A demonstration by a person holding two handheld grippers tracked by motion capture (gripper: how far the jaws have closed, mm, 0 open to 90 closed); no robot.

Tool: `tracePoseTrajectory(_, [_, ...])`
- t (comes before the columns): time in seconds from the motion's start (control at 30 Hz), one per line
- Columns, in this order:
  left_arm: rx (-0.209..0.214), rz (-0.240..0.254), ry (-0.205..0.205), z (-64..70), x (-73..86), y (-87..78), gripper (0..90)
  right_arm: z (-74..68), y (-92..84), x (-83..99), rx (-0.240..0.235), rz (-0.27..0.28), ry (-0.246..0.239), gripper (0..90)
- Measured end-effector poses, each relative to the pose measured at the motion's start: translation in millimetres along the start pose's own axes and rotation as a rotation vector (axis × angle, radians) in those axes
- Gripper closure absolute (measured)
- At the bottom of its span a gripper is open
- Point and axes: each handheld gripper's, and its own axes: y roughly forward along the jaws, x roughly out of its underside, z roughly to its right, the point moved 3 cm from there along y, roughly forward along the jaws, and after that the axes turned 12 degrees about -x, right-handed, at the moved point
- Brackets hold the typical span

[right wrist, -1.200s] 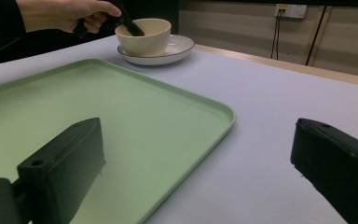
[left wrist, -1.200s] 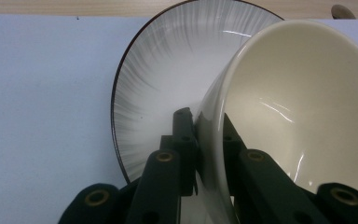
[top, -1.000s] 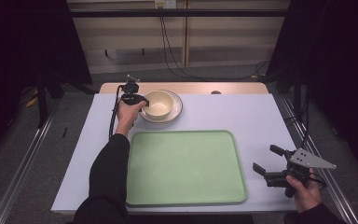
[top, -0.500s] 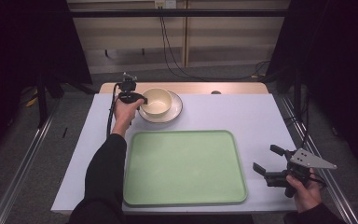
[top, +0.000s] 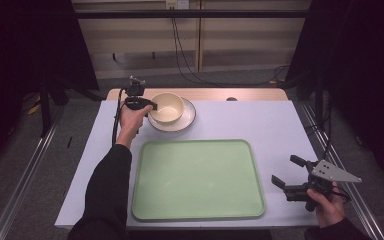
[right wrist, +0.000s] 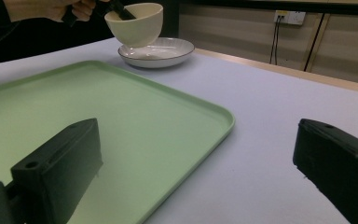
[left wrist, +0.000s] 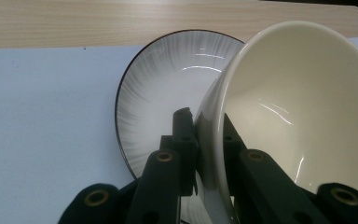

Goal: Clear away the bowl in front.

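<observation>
The left tool (top: 150,106) grips the cream bowl's (top: 167,107) rim — lifted, tilted above the plate (top: 186,120) at the worktop's (top: 280,125) far side. A green tray (top: 197,179) lies nearer; the right tool (top: 290,172) gapes wide just beside it.

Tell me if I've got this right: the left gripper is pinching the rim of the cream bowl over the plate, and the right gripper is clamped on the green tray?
Not quite. The right gripper is open beside the green tray, as the right gripper view shows. The left gripper does pinch the cream bowl over the plate.
</observation>
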Motion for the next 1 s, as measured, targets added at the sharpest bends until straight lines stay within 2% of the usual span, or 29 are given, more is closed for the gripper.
tracePoseTrajectory(0.17, [0.019, 0.001, 0.020, 5.3, 1.1, -2.6, 83.2, 0.4, 0.0, 0.5, 0.000, -0.005, -0.001, 1.0])
tracePoseTrajectory(0.23, [0.023, 0.000, 0.011, 7.1, 1.1, -2.3, 83.2, 0.4, 0.0, 0.4, 0.001, -0.003, 0.002, 1.0])
tracePoseTrajectory(0.27, [0.030, 0.001, 0.028, 9.2, 1.0, -3.9, 83.2, 0.4, 0.2, 0.3, 0.001, -0.003, 0.002, 1.0])
tracePoseTrajectory(0.3, [0.030, 0.001, 0.028, 9.2, 1.0, -3.9, 83.2, 0.4, 0.2, 0.3, 0.001, -0.003, 0.002, 1.0])
tracePoseTrajectory(0.33, [0.062, 0.001, 0.006, 11.1, 0.8, -5.1, 83.2, 0.2, 0.1, 0.2, 0.000, -0.002, 0.001, 1.0])
tracePoseTrajectory(0.37, [0.062, 0.001, 0.006, 11.1, 0.8, -5.1, 83.2, 0.2, 0.1, 0.2, 0.000, -0.002, 0.001, 1.0])
tracePoseTrajectory(0.4, [0.058, -0.002, 0.027, 13.5, 0.4, -7.7, 83.2, 0.4, -0.2, 0.2, 0.006, -0.001, 0.001, 1.0])
tracePoseTrajectory(0.57, [0.072, -0.002, 0.047, 19.3, 0.5, -12.2, 83.2, 0.6, 0.1, 0.2, 0.004, -0.002, -0.001, 1.0])
tracePoseTrajectory(0.6, [0.087, -0.004, 0.068, 22.6, 1.6, -14.3, 83.2, 0.5, 0.2, 0.1, 0.008, 0.003, -0.002, 1.0])
tracePoseTrajectory(0.7, [0.088, 0.003, 0.089, 27.1, 2.3, -16.2, 83.2, 0.4, 0.5, 0.1, 0.011, 0.006, -0.003, 1.0])
tracePoseTrajectory(0.8, [0.114, 0.010, 0.105, 34.7, 2.7, -19.8, 83.2, 0.2, 0.7, 0.2, 0.013, 0.003, -0.001, 1.0])
tracePoseTrajectory(0.97, [0.128, 0.011, 0.137, 43.8, 3.6, -23.5, 83.2, 0.3, 0.5, 0.1, 0.014, 0.004, -0.002, 1.0])
tracePoseTrajectory(1.0, [0.157, 0.008, 0.148, 47.9, 5.3, -24.4, 83.2, 0.3, 0.4, 0.1, 0.018, 0.004, -0.003, 1.0])
